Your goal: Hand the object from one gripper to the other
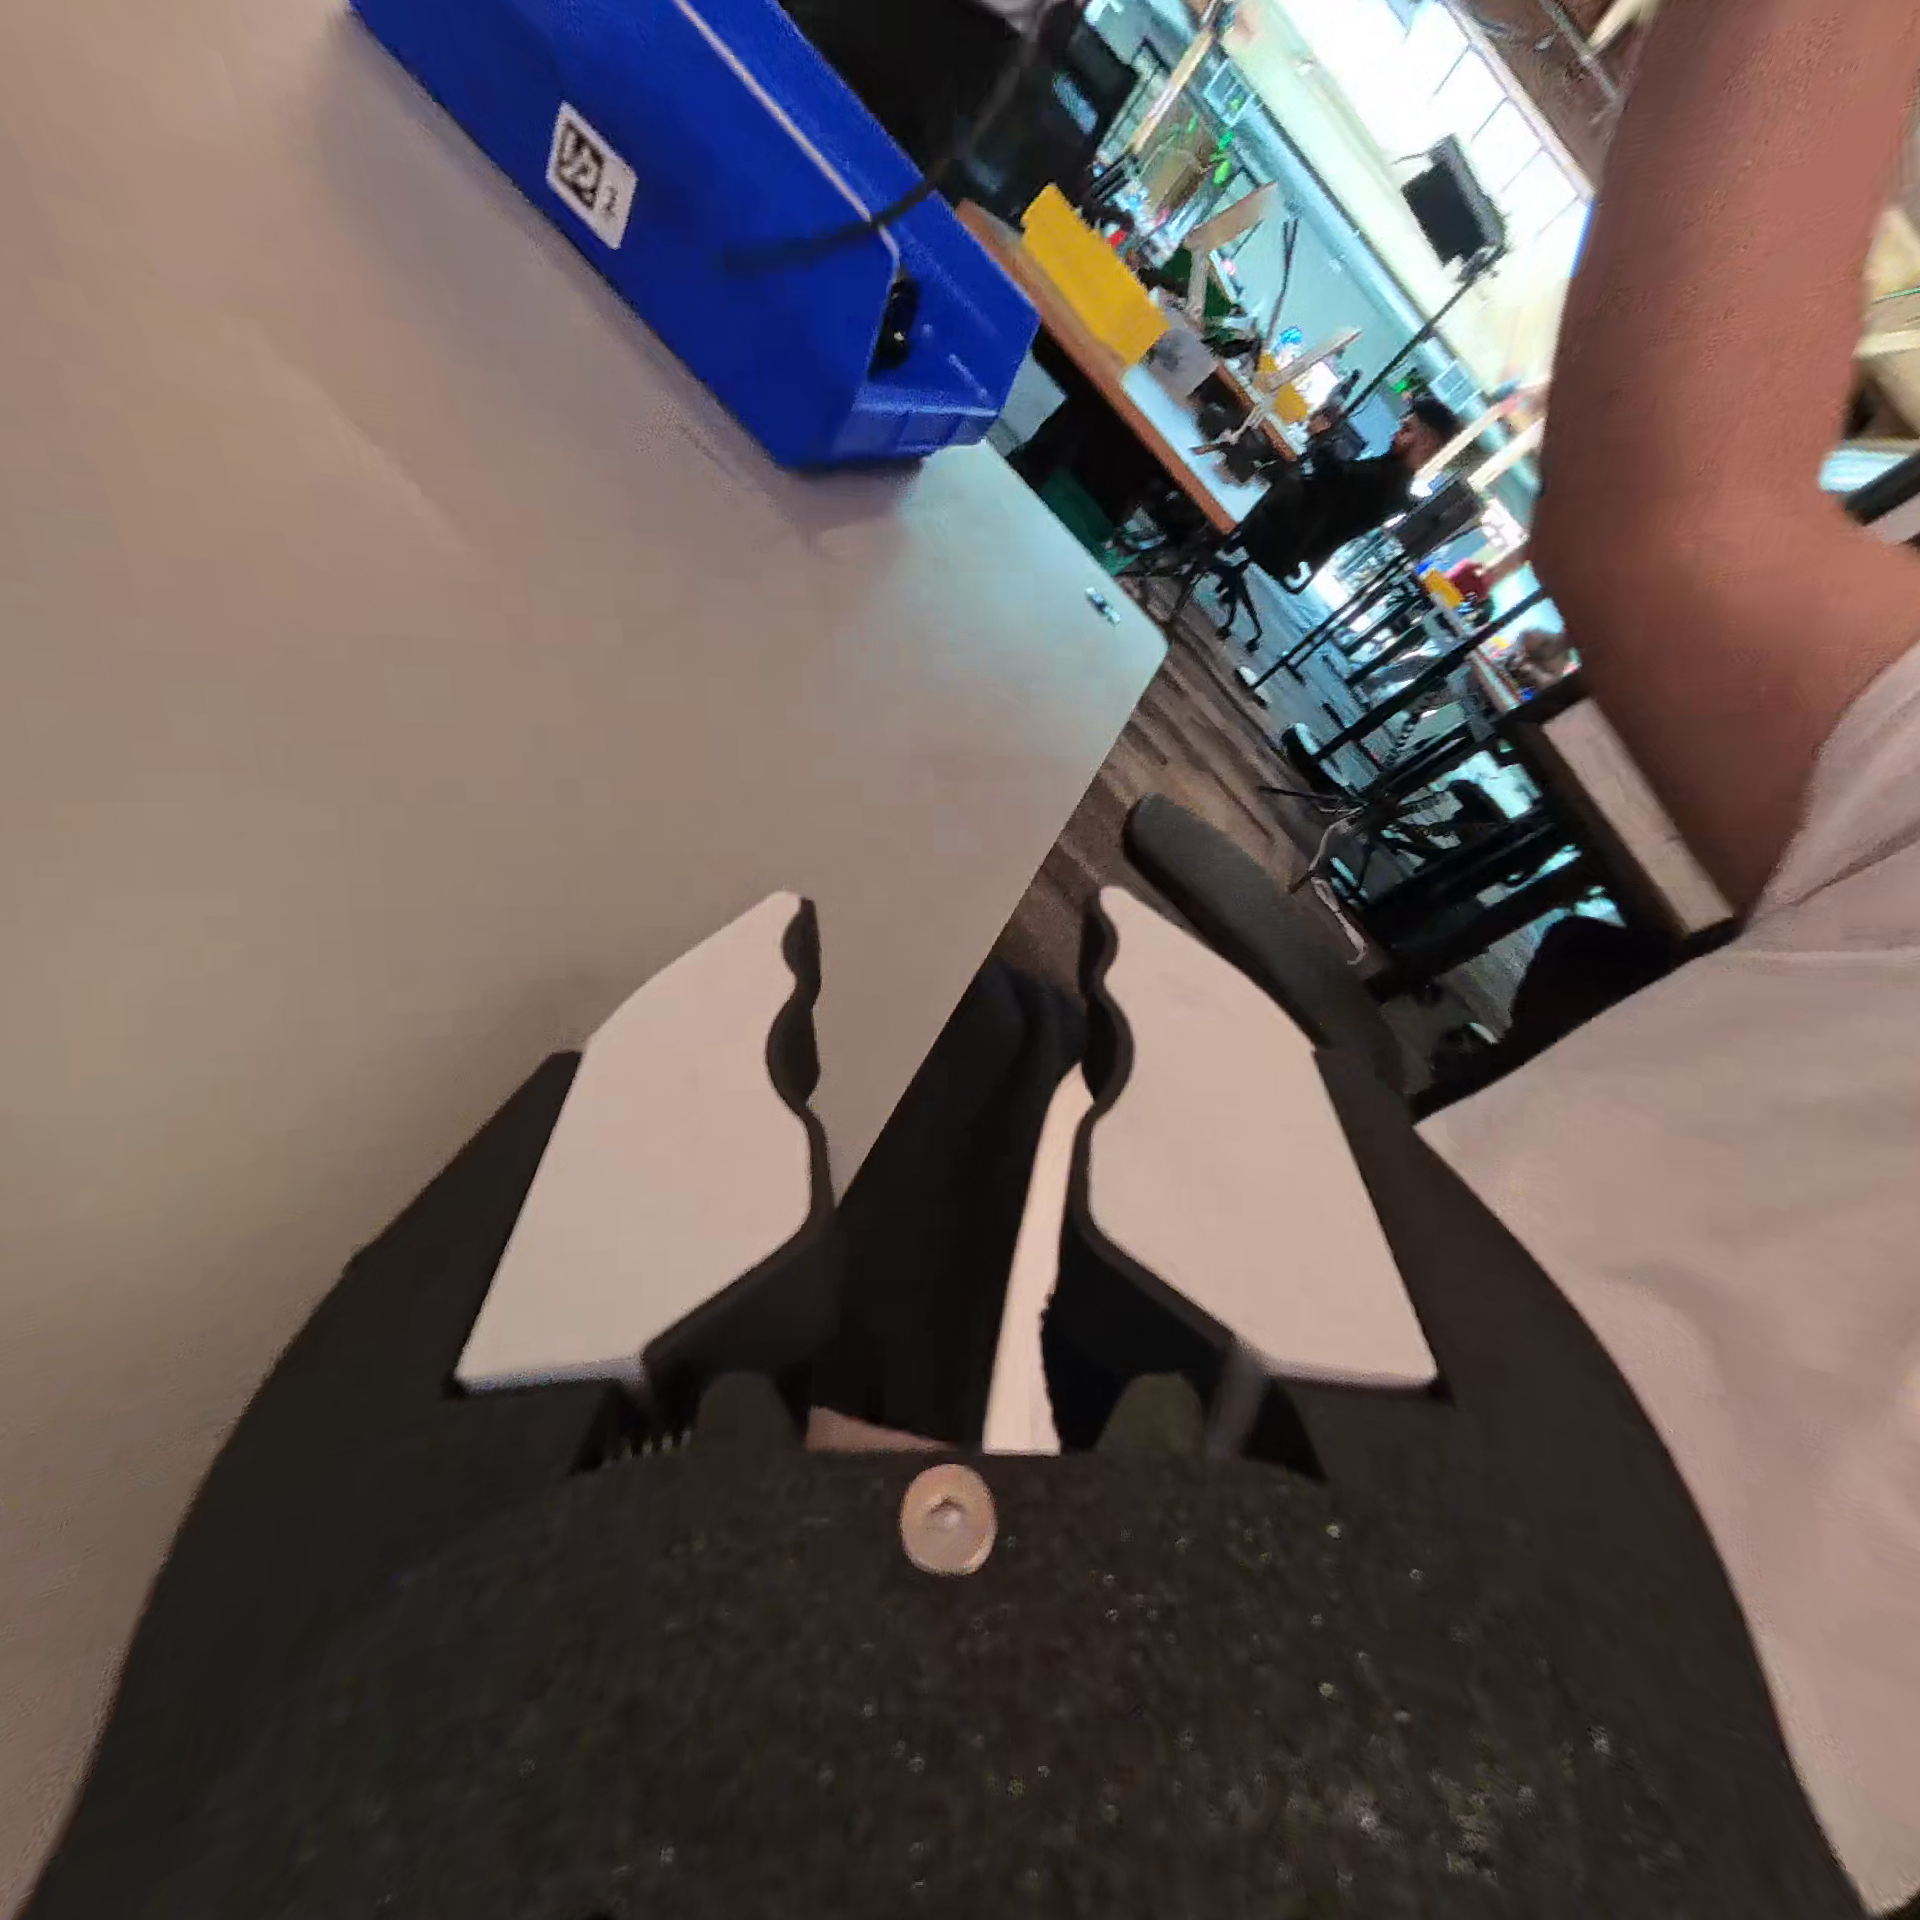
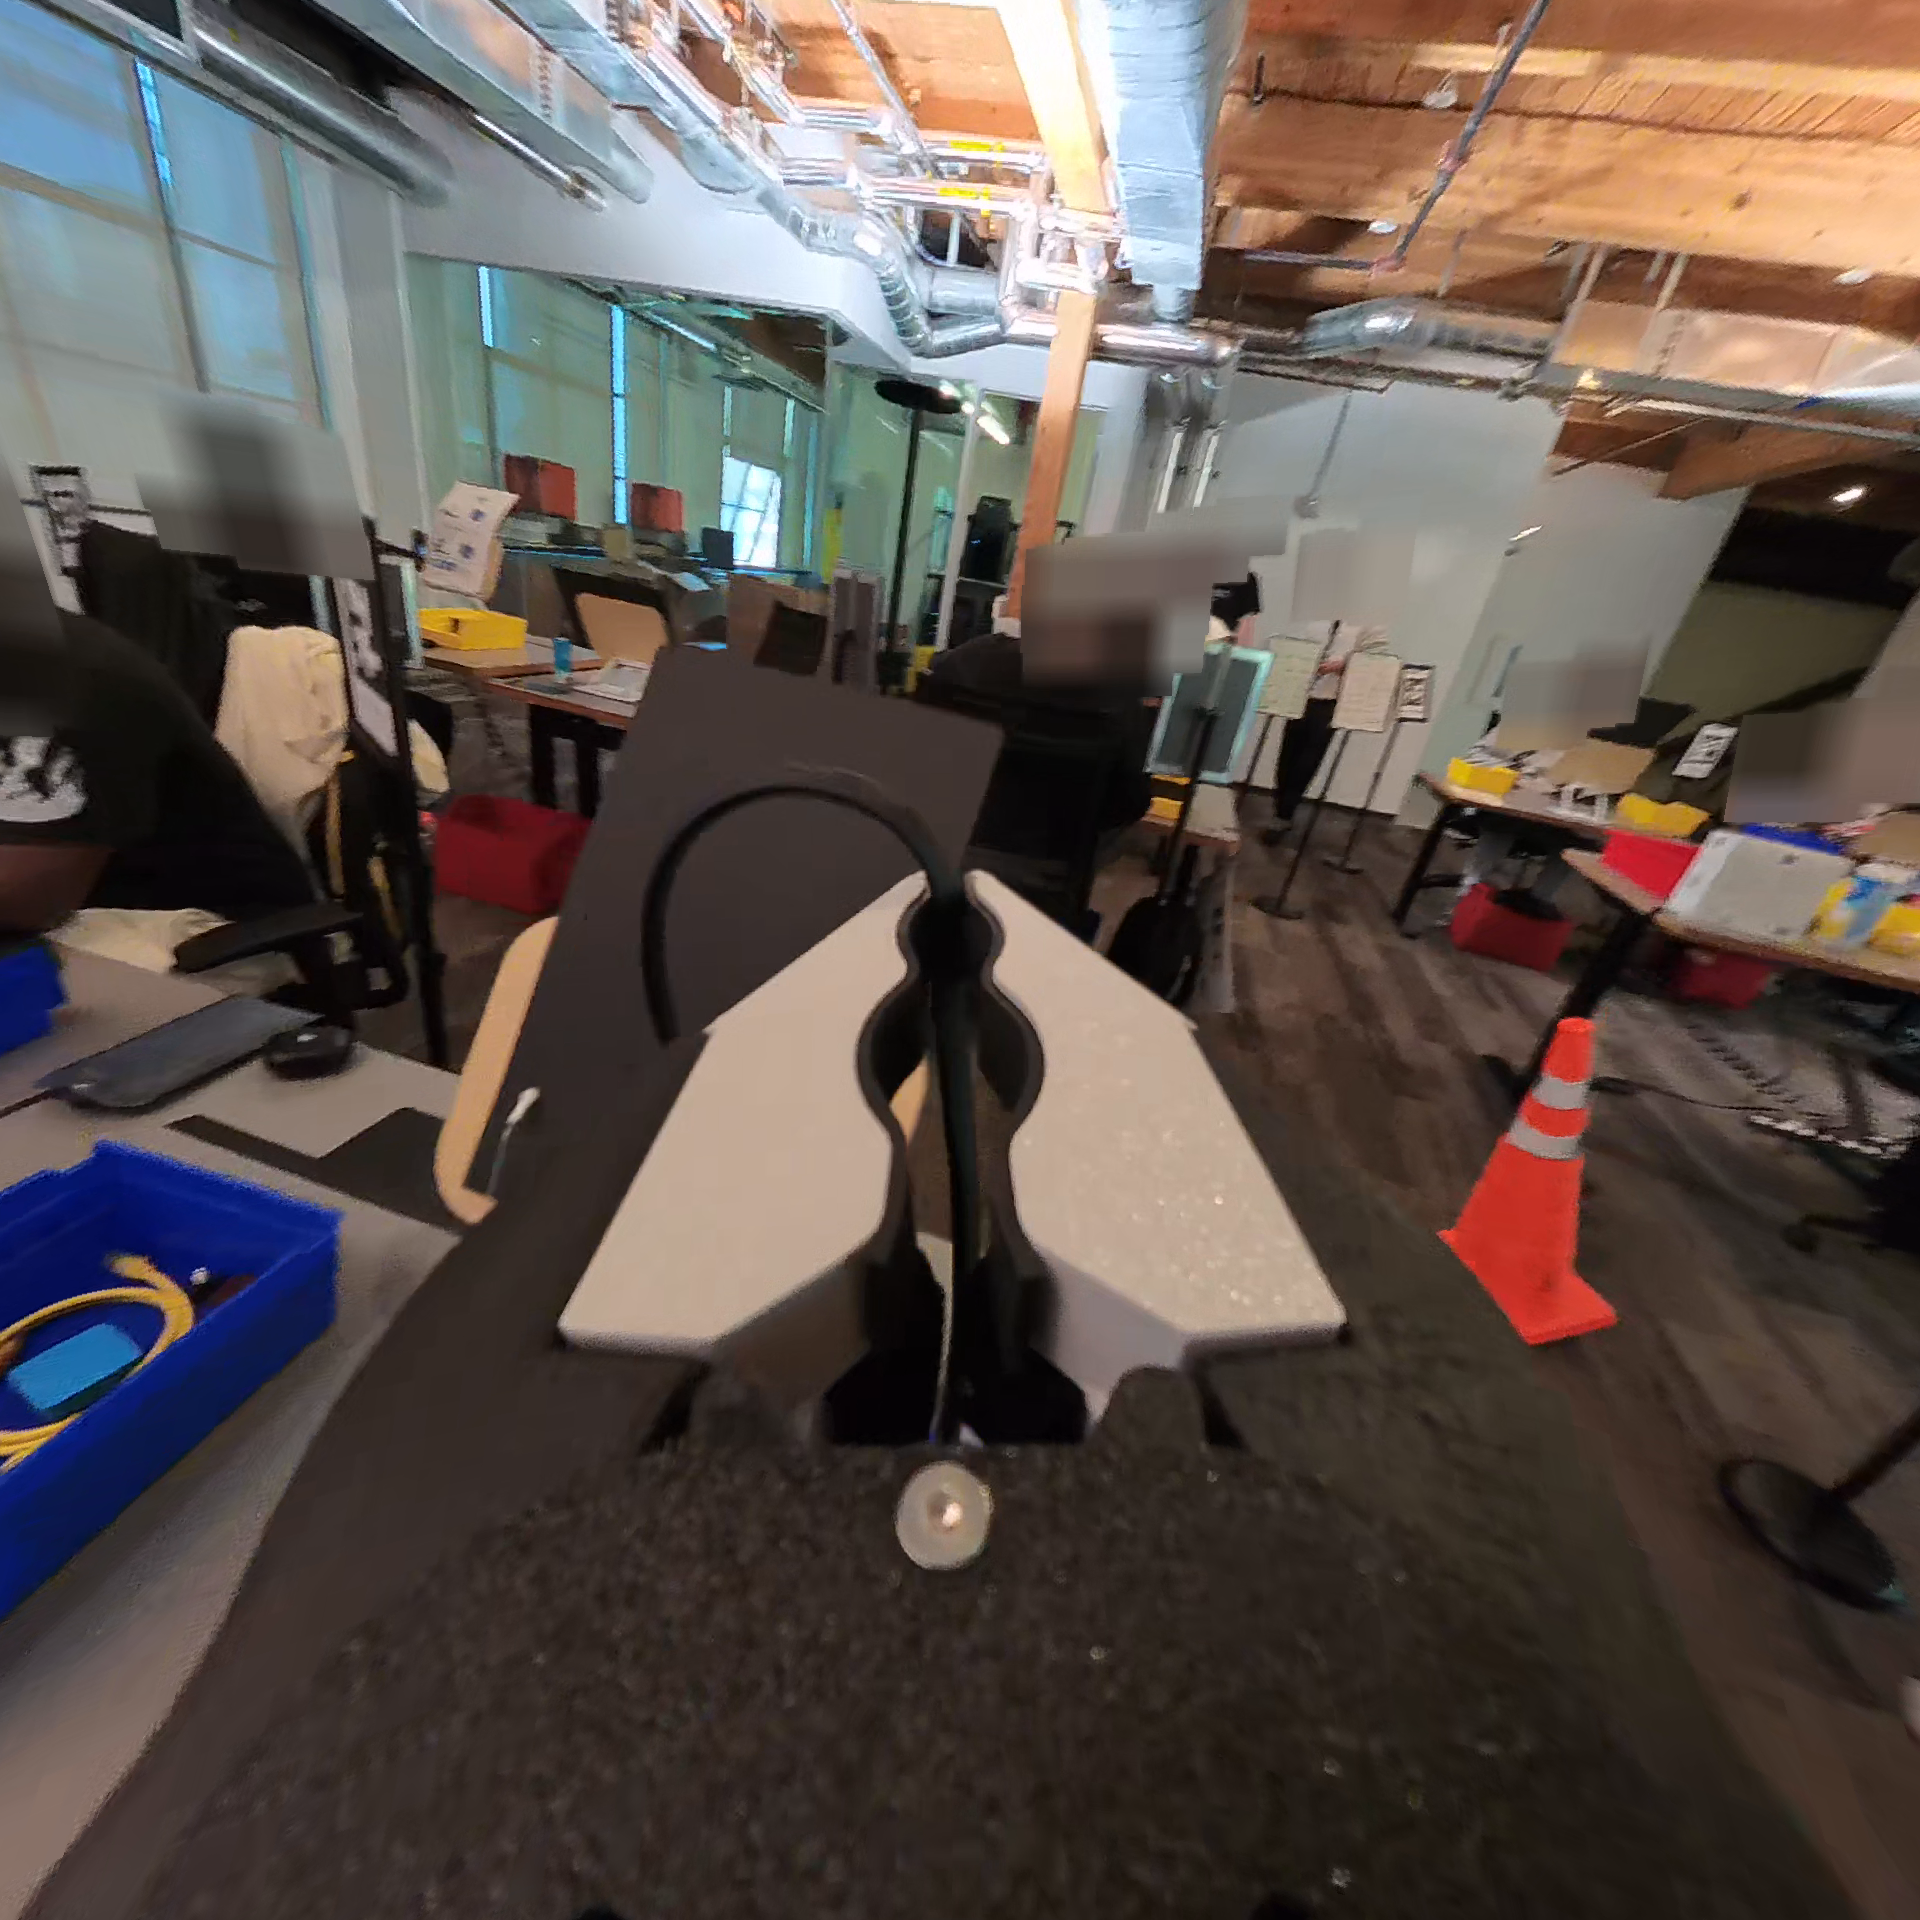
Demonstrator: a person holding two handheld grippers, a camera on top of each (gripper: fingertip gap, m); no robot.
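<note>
— Any obstructions on the table (image 1: pixel 416 675)?
— A blue bin (image 1: pixel 727 208) stood at its far edge; the near surface lay open.
— And the right side?
— A sleeved arm (image 1: pixel 1714 520) blocked passage.

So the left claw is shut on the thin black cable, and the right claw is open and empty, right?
Sides are swapped. The right wrist view shows the right claw shut on the thin black cable; the left wrist view shows the left claw open and empty.
</note>
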